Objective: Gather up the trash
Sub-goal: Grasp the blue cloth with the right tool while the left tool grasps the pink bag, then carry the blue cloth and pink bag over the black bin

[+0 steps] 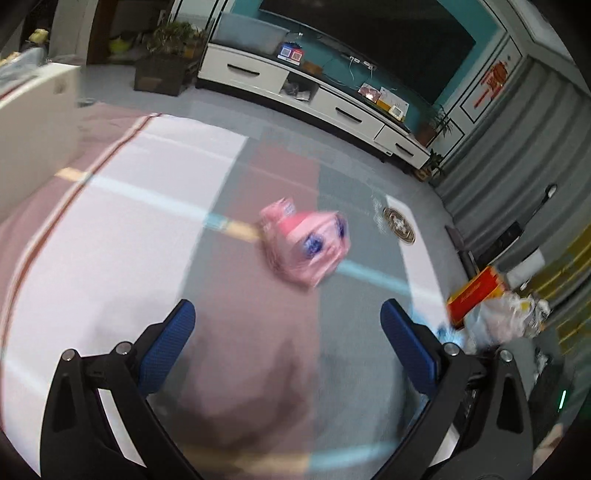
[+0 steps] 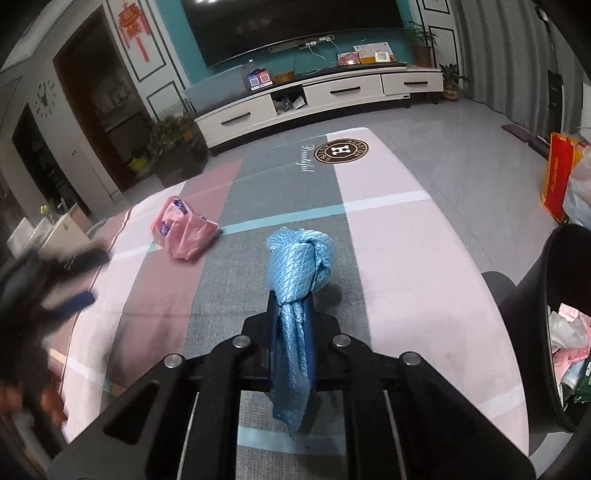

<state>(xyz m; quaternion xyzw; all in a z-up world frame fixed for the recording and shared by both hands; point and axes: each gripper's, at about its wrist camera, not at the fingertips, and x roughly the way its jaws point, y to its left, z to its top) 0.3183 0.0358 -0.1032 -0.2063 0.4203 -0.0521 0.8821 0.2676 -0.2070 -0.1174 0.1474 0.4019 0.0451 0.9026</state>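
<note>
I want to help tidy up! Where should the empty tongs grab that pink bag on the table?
Grab the crumpled upper folds of the pink plastic bag, coming down from above with the open left tongs. It lies slumped on the tablecloth, so the raised wrinkles give the fingers something to pinch.

We see a teal wall (image 2: 192,22) behind a large dark television (image 2: 291,26), with a long white media cabinet (image 2: 325,94) below it. Potted plants (image 2: 166,138) stand at the cabinet's left end, another plant (image 2: 421,40) on its right end. The floor (image 2: 461,155) is pale grey tile. Grey pleated curtains (image 1: 535,147) hang at the right. A dark doorway (image 2: 99,92) opens on the left, a wall clock (image 2: 45,96) beside it.
</note>
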